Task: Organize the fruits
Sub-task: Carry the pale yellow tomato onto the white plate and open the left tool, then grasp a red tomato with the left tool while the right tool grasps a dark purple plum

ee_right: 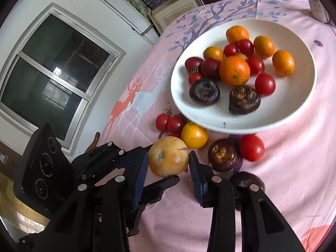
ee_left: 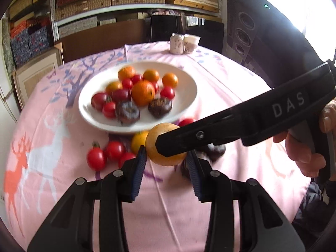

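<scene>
We're pinching the smooth, slippery-looking yellow melon (ee_right: pixel 168 160) across its middle with both the left gripper (ee_left: pixel 166 161) and right gripper (ee_right: pixel 169 168), just above the worktop (ee_right: pixel 294 147) near the plate (ee_right: pixel 273 117).

Fruit (ee_right: pixel 234 70) in plate (ee_right: pixel 294 113), more beside.

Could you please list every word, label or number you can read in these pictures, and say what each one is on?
"DAS": pale capitals on the black body of the right gripper, read in the left wrist view.
Two jars at the far edge of the table: printed labels, too small and blurred to read.
Black speaker: ring lettering around its round discs, too small to read.
No other readable text.
</scene>
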Tool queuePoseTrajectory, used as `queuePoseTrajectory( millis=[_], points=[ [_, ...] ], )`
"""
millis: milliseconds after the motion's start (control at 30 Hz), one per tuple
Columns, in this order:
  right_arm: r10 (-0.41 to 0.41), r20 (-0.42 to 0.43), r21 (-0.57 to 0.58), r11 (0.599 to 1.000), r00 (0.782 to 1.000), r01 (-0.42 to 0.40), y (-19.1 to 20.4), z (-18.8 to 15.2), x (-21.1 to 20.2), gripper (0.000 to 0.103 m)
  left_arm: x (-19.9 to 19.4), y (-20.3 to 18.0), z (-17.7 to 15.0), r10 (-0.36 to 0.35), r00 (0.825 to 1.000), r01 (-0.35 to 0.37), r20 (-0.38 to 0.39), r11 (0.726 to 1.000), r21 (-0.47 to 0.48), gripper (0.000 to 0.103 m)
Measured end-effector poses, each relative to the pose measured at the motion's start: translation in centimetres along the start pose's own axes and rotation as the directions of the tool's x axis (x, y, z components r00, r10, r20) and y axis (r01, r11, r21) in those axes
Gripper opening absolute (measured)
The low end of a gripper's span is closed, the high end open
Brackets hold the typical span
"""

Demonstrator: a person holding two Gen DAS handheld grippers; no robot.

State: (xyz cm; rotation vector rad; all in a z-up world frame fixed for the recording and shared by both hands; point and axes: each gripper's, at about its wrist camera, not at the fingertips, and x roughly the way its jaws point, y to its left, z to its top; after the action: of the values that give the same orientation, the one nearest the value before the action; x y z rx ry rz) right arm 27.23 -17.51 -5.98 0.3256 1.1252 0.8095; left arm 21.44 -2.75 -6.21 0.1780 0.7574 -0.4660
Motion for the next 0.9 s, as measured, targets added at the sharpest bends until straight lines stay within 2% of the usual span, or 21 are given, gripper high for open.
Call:
queuePoseTrajectory(
  millis=[167,267,300,333,367,467,567,667,767,867,900],
  points=[
    [-0.039,0.078,-0.009,0.999,0.996,0.040,0.1,4.7,-2.8,0.040,1.0,0.2,6.4,0.052,0.998,-0.055,0.046,0.997,0.052,0.041],
    [-0.049,0.095,-0.003,0.999,0.994,0.049,-0.9,7.6,-2.6,0.042,3.2,1.6,9.8,0.080,0.995,-0.081,0.053,0.996,0.022,0.057],
    [-0.068,0.112,0.012,0.998,0.991,0.067,-1.5,8.3,-2.5,0.048,3.9,2.1,10.5,0.089,0.995,-0.090,0.039,0.996,0.002,0.073],
    [-0.084,0.123,0.035,0.996,0.989,0.081,-2.1,8.5,-2.4,0.051,4.6,2.7,11.0,0.104,0.994,-0.104,0.025,0.994,-0.018,0.079],
    [-0.097,0.137,0.052,0.995,0.986,0.091,-2.5,8.7,-2.4,0.051,5.0,3.1,11.1,0.127,0.992,-0.126,0.012,0.992,-0.029,0.079],
    [-0.090,0.168,0.066,0.995,0.982,0.080,-3.4,7.4,-3.0,0.051,4.7,4.1,9.8,0.123,0.992,-0.124,-0.018,0.991,-0.051,0.079],
    [-0.120,0.191,0.058,0.992,0.974,0.110,-4.3,4.6,-4.3,0.051,3.3,4.2,6.7,0.150,0.988,-0.151,-0.041,0.988,-0.014,0.079],
    [-0.182,0.186,0.020,0.983,0.966,0.182,-4.5,0.8,-5.0,0.052,1.6,3.7,2.7,0.136,0.988,-0.134,-0.069,0.991,0.029,0.079],
    [-0.257,0.189,-0.052,0.961,0.948,0.271,-4.3,-2.8,-4.6,0.052,1.4,2.5,-1.0,0.191,0.976,-0.180,-0.102,0.978,0.107,0.080],
    [-0.274,0.181,-0.097,0.951,0.945,0.294,-4.5,-5.1,-3.4,0.052,2.1,2.5,-2.7,0.221,0.968,-0.210,-0.117,0.972,0.105,0.080],
    [-0.273,0.180,-0.099,0.951,0.945,0.293,-4.6,-5.6,-3.1,0.052,2.4,2.7,-2.9,0.218,0.968,-0.208,-0.126,0.974,0.088,0.077]
  ],
)
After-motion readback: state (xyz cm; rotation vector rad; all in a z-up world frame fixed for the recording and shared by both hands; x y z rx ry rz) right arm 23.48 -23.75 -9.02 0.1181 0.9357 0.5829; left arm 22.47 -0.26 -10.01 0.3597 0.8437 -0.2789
